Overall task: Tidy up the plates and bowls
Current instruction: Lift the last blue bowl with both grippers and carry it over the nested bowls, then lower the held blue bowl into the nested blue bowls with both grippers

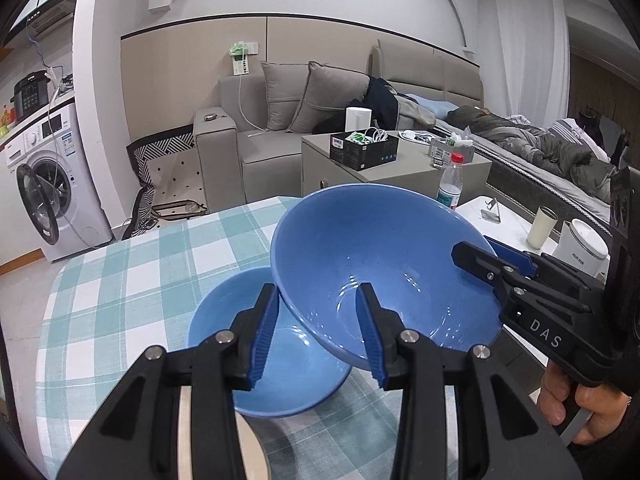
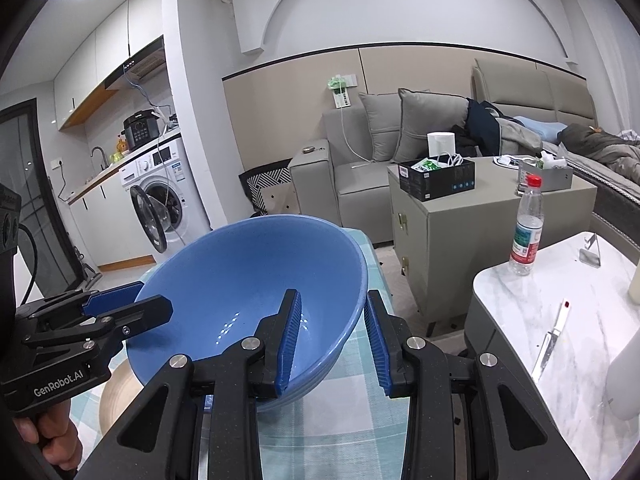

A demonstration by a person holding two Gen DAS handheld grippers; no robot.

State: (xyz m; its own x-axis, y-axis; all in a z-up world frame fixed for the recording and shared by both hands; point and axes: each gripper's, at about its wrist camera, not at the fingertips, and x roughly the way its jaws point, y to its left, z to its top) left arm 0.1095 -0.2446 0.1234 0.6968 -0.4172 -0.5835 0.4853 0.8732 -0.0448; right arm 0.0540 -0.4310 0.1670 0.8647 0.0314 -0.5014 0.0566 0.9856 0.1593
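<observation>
Both claws pinch the empty large blue bowl [image 1: 384, 264] by opposite rims, the left claw [image 1: 320, 332] at lower centre, the right claw [image 1: 486, 258] at right, holding it tilted just above the empty smaller blue bowl [image 1: 272, 360] on the checked tabletop [image 1: 120, 292].

**Counts of what is seen**

Two blue bowls are counted: a raised bowl [image 1: 384, 264] and a lower bowl [image 1: 280, 356] on the checked tablecloth [image 1: 120, 280]. Two grippers are seen, the left gripper [image 1: 316, 332] and the right gripper [image 2: 332, 340]. Two cushions [image 1: 312, 96] are counted on one sofa [image 1: 256, 148]. One water bottle [image 2: 526, 228], one washing machine [image 2: 160, 196] and one knife [image 2: 554, 340] are counted.
</observation>
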